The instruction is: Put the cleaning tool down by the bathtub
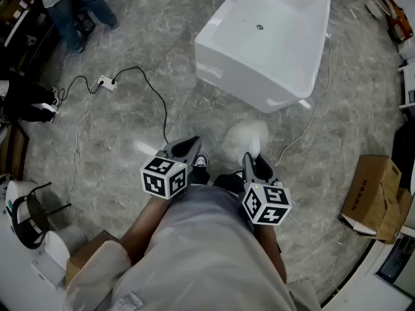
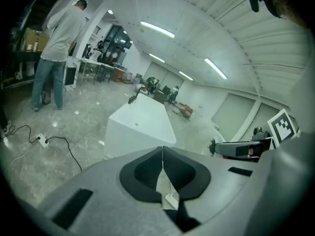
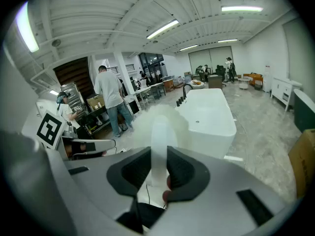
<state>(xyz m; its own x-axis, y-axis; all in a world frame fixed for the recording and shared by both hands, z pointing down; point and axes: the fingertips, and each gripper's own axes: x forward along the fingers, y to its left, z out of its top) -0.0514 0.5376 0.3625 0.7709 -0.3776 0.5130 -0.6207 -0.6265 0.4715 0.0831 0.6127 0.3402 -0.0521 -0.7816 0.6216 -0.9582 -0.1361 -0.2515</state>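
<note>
The right gripper [image 1: 250,159] clamps the handle of a white fluffy cleaning tool [image 1: 247,137], its head above the grey floor [image 1: 130,128], with the white bathtub [image 1: 266,44] at twelve o'clock. The left gripper [image 1: 192,145], at nine o'clock beside it, has its jaws pressed together, empty.

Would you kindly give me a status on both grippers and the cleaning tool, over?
Left gripper shut, empty. Right gripper shut on white fluffy cleaning tool. White freestanding bathtub ahead; black floor cable off left.
</note>
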